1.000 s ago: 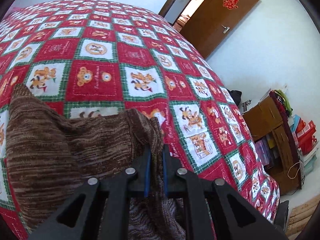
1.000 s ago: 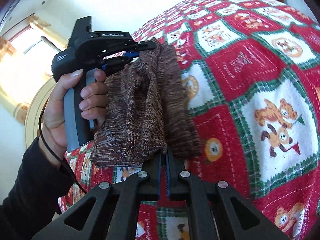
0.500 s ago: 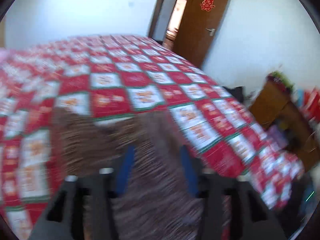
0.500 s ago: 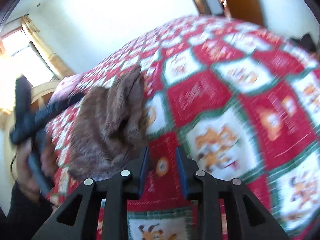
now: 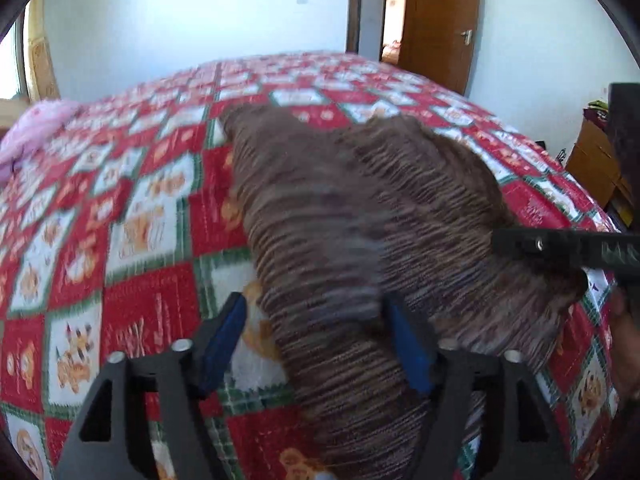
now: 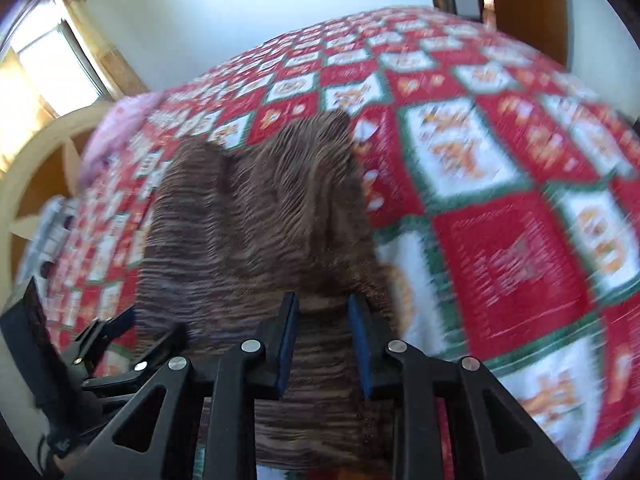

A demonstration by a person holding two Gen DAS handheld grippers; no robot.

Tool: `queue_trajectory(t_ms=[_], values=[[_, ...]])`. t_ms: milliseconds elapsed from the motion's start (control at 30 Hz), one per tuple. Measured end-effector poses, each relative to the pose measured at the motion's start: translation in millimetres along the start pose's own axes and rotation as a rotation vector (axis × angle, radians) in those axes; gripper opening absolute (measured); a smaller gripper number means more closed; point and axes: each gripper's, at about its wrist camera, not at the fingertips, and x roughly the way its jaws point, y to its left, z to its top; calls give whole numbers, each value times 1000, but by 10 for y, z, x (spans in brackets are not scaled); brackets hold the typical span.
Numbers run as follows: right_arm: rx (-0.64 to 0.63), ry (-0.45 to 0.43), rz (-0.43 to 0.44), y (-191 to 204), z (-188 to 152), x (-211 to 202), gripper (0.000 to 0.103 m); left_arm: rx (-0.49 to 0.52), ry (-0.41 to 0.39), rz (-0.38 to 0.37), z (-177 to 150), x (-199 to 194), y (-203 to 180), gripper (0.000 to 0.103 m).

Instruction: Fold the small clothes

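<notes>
With both tongs spread apart and gripping nothing, the garment lies loose on the bed. Left tongs (image 5: pixel 316 340): blue pads wide apart, brown knit garment (image 5: pixel 360 216) running between and ahead of them, not pinched. Right tongs (image 6: pixel 322 344): narrower gap, still parted, knit under and between the pads; contact can't be told, frames motion-blurred. In the left wrist view the right tongs come in from the right, lying over the garment's right edge. In the right wrist view the left tongs (image 6: pixel 132 344) sit just left of the right ones, at the garment's near-left edge.

Garment stretches away from both tongs over the red patchwork quilt (image 6: pixel 500 216). It looks doubled into a longish bundle, far end lumpy with two bumps, edges uneven. Judgement: at least one fold in, not squared off; probably another fold or smoothing left. Pink item (image 5: pixel 36 128) far left, well apart. Door (image 5: pixel 440 20) beyond the bed.
</notes>
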Motion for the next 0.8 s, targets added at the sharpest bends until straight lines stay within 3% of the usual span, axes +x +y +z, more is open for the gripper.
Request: queue_trajectory(t_ms=[100, 267, 400, 467, 600, 667, 800], values=[[-86, -74, -3, 253, 130, -162, 28, -82, -14, -54, -74, -32, 159, 84], [-249, -79, 93, 745, 503, 55, 28, -114, -37, -43, -150, -83, 190, 85], [-80, 70, -37, 375, 875, 804, 27, -114, -38, -20, -170, -82, 182, 86], [-70, 52, -6, 278, 994, 886, 27, -121, -42, -31, -182, -93, 198, 86], [-181, -11, -124, 554, 981, 689, 29, -133, -45, -45, -195, -100, 221, 87], [-251, -46, -58, 767, 888, 543, 29, -138, -47, -54, -197, -96, 236, 89], [-469, -20, 95, 1359, 614, 504, 29, -146, -49, -68, -203, -93, 257, 90]])
